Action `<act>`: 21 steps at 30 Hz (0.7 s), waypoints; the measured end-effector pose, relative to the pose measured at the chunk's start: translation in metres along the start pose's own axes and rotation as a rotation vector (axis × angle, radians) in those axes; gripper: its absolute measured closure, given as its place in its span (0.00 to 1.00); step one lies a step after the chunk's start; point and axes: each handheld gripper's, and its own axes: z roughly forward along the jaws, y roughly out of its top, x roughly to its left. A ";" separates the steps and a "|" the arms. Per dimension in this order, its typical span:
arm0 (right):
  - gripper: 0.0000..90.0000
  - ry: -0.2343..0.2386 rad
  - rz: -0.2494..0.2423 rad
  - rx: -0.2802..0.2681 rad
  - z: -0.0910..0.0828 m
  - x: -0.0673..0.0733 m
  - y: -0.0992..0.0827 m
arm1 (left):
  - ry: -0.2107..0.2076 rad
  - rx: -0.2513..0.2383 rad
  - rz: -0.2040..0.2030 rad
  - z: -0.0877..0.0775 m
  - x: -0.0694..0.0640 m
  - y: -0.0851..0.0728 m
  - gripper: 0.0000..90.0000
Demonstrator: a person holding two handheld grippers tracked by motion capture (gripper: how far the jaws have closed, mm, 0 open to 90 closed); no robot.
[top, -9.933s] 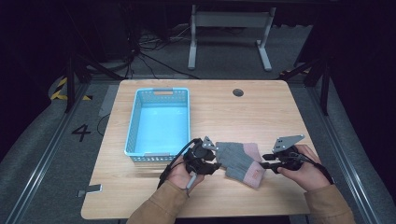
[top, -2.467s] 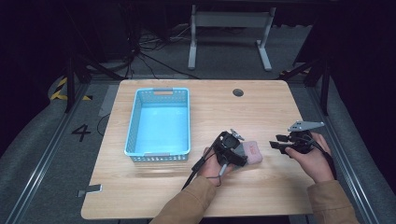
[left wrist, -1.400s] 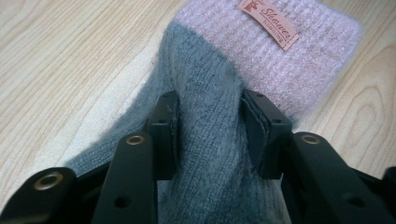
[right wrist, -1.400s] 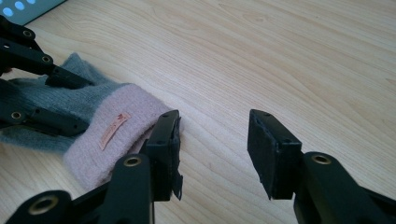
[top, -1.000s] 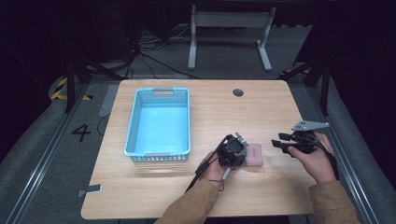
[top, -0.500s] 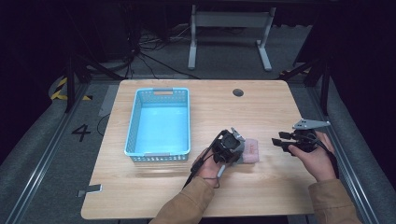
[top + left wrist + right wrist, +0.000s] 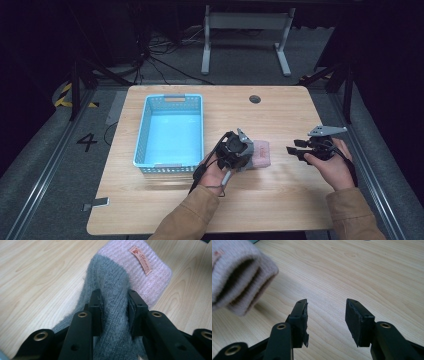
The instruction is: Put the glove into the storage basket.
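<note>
The left gripper point(image 7: 113, 307) pinches the grey part of a folded sock point(image 7: 112, 287); its pink cuff point(image 7: 140, 272) lies just beyond the jaws, above the table point(image 7: 280, 200). The right gripper point(image 7: 325, 315) stands spread, empty, the cuff to its left.

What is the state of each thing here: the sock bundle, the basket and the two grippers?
Sock bundle: folded, grey part pinched, pink cuff end sticking out past the jaws.
Blue basket: upright on the table, empty.
Left gripper: shut on the grey knit.
Right gripper: open, nothing between its jaws, apart from the socks.
Table: bare wood around the things.
</note>
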 end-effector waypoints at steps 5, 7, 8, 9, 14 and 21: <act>0.60 0.003 -0.001 0.003 0.003 0.000 0.002 | -0.001 -0.021 -0.016 -0.015 0.008 0.000 0.78; 0.60 0.008 -0.002 0.005 0.004 0.000 0.002 | 0.007 -0.023 -0.017 -0.021 0.012 0.001 0.78; 0.60 0.008 -0.002 0.005 0.005 0.001 0.002 | 0.010 -0.023 -0.017 -0.024 0.014 0.001 0.78; 0.60 0.007 -0.005 0.005 0.005 0.001 0.003 | 0.013 -0.029 -0.021 -0.027 0.015 0.000 0.78; 0.60 0.016 -0.009 0.012 0.010 0.002 0.005 | 0.026 -0.053 -0.036 -0.041 0.022 -0.003 0.78; 0.60 0.031 -0.022 0.013 0.016 0.003 0.012 | 0.051 -0.065 -0.063 -0.057 0.033 -0.011 0.78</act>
